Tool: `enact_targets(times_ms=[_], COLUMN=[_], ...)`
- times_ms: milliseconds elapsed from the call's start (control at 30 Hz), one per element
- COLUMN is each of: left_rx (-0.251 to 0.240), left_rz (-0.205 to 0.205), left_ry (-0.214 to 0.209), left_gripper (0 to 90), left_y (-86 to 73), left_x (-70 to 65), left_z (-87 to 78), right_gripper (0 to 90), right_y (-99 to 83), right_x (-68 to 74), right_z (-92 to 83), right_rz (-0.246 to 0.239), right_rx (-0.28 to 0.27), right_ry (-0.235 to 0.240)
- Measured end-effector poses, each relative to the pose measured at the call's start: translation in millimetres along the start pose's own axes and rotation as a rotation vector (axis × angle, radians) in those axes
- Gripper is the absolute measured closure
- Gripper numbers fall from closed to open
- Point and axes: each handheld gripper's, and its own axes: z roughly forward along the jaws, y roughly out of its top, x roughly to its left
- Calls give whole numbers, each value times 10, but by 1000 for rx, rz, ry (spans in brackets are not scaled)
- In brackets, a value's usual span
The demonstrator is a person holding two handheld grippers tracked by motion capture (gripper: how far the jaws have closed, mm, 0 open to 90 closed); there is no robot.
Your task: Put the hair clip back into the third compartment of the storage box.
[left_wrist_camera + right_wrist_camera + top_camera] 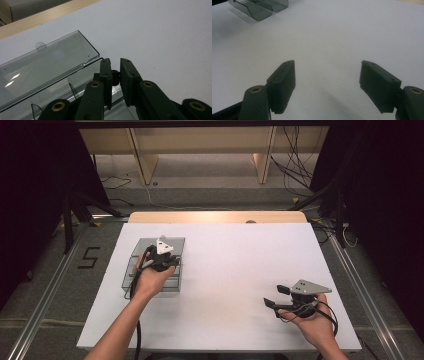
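Observation:
A clear smoky plastic compartment box (175,245) lies at the left of the white table top, its lid (45,66) folded open and flat. My left gripper (162,261) points down over the box's compartments. In the left gripper view its jaws (115,61) are shut on a small black part (115,75), just above a divider at the box's edge. My right gripper (274,296) rests in the hand at the front right, open, nothing between its fingers (327,63). The box's rounded end (259,8) lies far off in the right gripper view.
The white board (230,270) covers the table, with a wooden strip (215,217) along its far edge. Beyond are floor cables, wooden furniture legs and black stand legs. A "5" (88,257) is marked on the floor at the left.

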Motion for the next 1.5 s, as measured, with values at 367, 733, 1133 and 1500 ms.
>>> enact_targets(times_ms=[367, 733, 1133, 1500], left_rx=[8, 18, 27, 33], left_rz=[-4, -3, 2, 10], left_ry=[8, 16, 24, 27], left_gripper=[798, 797, 796, 795], left_y=[-36, -80, -122, -155], left_x=[43, 84, 108, 112], left_z=[24, 58, 97, 136], right_gripper=[295, 294, 294, 294], right_y=[-2, -1, -1, -3], right_x=[0, 1, 0, 0], right_z=[-1, 0, -1, -2], right_rz=[0, -1, 0, 0], right_rx=[3, 2, 2, 4], right_ry=[-2, 0, -1, -1])
